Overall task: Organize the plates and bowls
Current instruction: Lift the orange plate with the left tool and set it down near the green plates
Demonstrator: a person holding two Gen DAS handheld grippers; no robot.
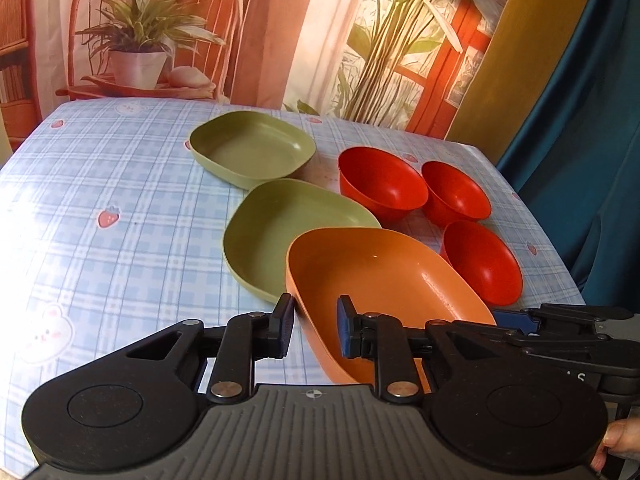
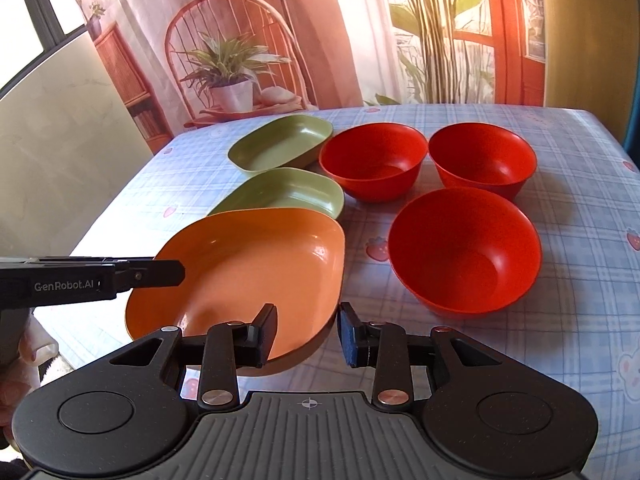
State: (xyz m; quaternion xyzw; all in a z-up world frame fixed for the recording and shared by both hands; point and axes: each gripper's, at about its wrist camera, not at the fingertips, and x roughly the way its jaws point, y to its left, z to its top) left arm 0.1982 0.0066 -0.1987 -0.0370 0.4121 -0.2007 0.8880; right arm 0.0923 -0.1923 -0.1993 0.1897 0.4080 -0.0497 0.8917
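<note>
Left gripper: jaws open, straddling orange plate rim.
Right gripper: jaws open astride its near edge.
Plate: on counter, near green plates, red bowls.
Writing: "GenRobot.AI".

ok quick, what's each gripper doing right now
Left gripper: open, jaws straddling the orange plate rim, not clamped.
Right gripper: open, straddling the same plate's rim.
</note>
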